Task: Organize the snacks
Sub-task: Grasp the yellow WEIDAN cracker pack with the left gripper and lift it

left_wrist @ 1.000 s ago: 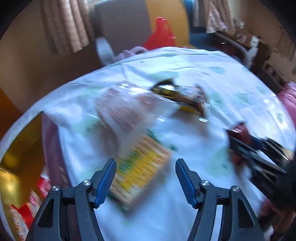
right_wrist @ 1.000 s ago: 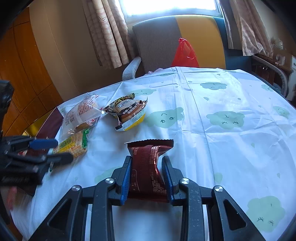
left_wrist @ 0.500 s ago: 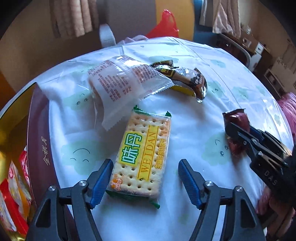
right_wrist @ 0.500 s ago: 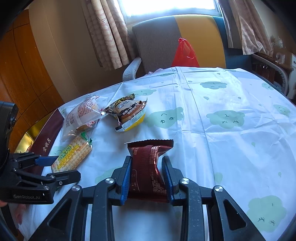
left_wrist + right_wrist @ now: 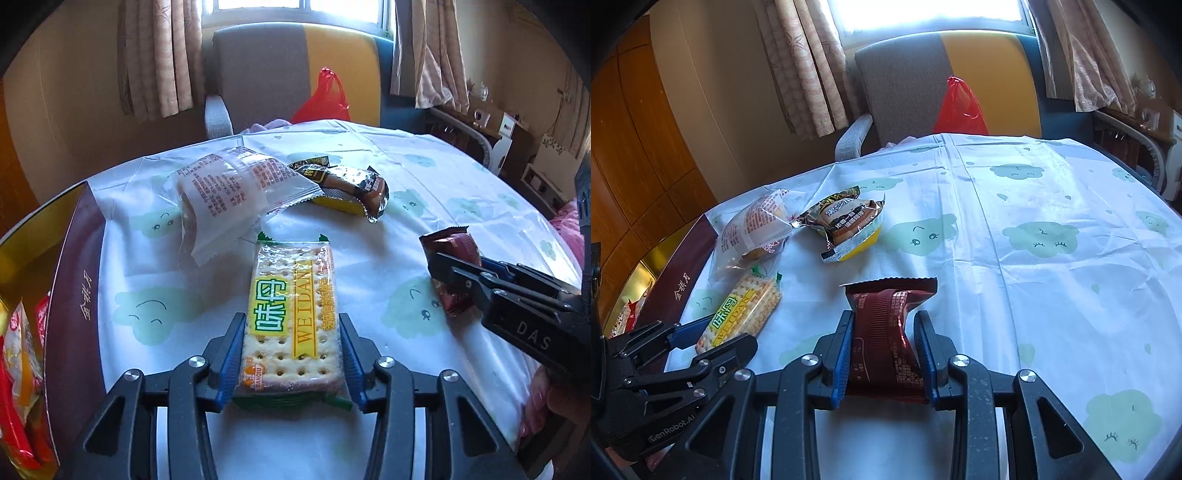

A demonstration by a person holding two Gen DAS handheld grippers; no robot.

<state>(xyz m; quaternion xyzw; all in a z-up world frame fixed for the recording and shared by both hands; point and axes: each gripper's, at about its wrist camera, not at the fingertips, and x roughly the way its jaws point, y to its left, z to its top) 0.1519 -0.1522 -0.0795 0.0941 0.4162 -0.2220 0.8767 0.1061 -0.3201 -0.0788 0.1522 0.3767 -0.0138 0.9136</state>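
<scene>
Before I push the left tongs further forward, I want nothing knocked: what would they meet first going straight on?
The left tongs, just closing on the cracker pack, would probably meet the clear-wrapped bun first; depth is uncertain.

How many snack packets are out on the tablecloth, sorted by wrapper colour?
Yellow-and-green cracker packet, between the left gripper's closing jaws: 1
Dark red packet, clamped in the right gripper: 1
White see-through packet: 1
Black-and-yellow packet: 1
Total: 4
More snacks sit in the box at the left, too hidden to count.
</scene>
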